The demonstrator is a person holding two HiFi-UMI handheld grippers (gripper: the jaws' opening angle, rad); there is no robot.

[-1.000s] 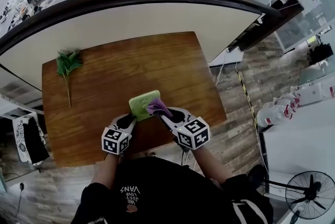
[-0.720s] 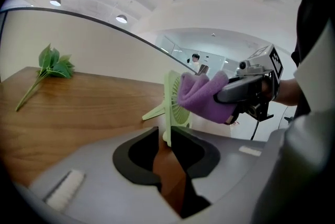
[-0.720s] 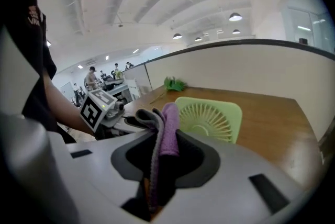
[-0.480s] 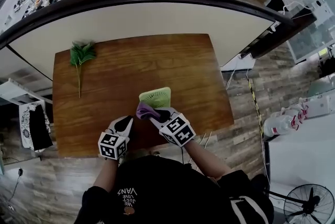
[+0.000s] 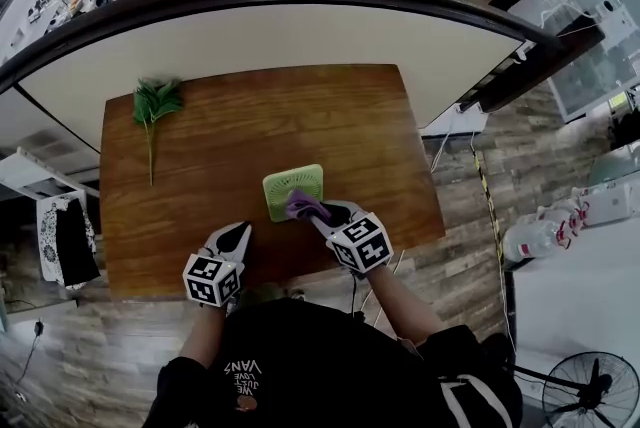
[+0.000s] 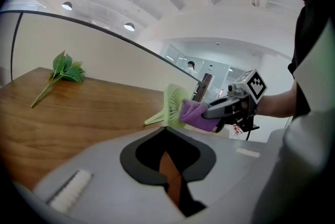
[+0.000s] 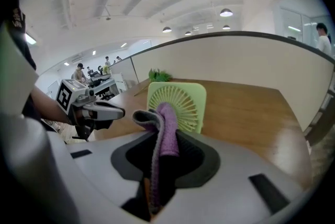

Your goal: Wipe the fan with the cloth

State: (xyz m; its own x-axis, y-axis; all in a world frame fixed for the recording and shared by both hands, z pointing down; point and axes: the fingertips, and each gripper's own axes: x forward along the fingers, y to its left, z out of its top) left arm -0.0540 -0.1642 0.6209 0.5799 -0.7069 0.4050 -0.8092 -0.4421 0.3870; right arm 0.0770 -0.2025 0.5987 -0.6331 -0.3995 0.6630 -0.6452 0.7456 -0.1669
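A small green fan stands on its prop near the front of the wooden table. In the left gripper view the fan shows side on, and in the right gripper view the fan shows its grille. My right gripper is shut on a purple cloth, which it presses on the fan's near face. The cloth hangs between that gripper's jaws. My left gripper stays left of the fan, apart from it, shut with nothing in it.
A green plant sprig lies at the table's far left corner. A curved white partition runs behind the table. The table's near edge is just under both grippers. A floor fan stands at the lower right.
My left gripper has let go of the fan's left corner, drawn back toward the near edge and shut. The fan has settled on the table. The cloth has come down onto it.
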